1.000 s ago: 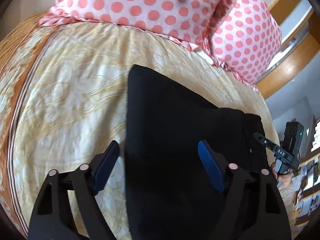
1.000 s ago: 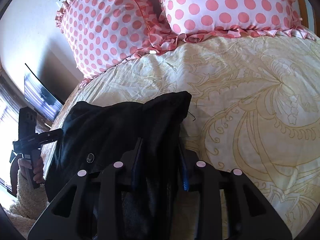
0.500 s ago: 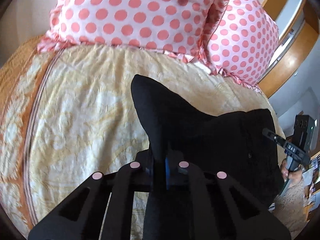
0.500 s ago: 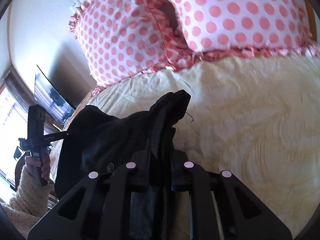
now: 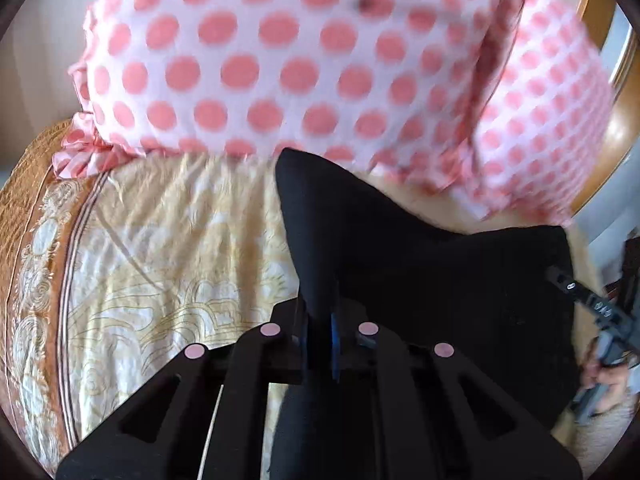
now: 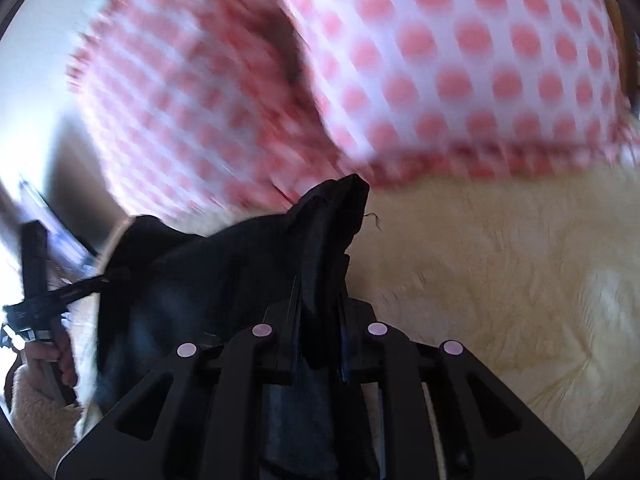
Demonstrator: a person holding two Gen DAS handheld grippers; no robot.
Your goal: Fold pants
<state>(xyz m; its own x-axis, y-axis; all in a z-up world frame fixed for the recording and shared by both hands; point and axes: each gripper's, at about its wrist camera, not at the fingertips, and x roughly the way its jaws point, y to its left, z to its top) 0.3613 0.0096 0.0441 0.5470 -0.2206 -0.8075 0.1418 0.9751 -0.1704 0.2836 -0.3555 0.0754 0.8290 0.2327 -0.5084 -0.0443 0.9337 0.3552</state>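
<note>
The black pants (image 5: 420,264) hang lifted off the yellow patterned bedspread (image 5: 168,248). My left gripper (image 5: 319,338) is shut on one corner of the pants, which sticks up past the fingers. My right gripper (image 6: 320,332) is shut on the other corner of the pants (image 6: 224,280), bunched between the fingers with a loose thread at its tip. The cloth spans between the two grippers. Each gripper shows at the edge of the other's view: the right one (image 5: 600,320), the left one (image 6: 44,292).
Two pink polka-dot pillows (image 5: 280,52) with ruffled edges lie at the head of the bed, close ahead; they also fill the right wrist view (image 6: 460,60). A wooden headboard (image 5: 608,128) is at the right. The bedspread (image 6: 500,260) spreads out to the right.
My left gripper closed on the pants' corner from wide open. Both grippers then lifted the pants and carried them toward the pillows, which now loom larger.
</note>
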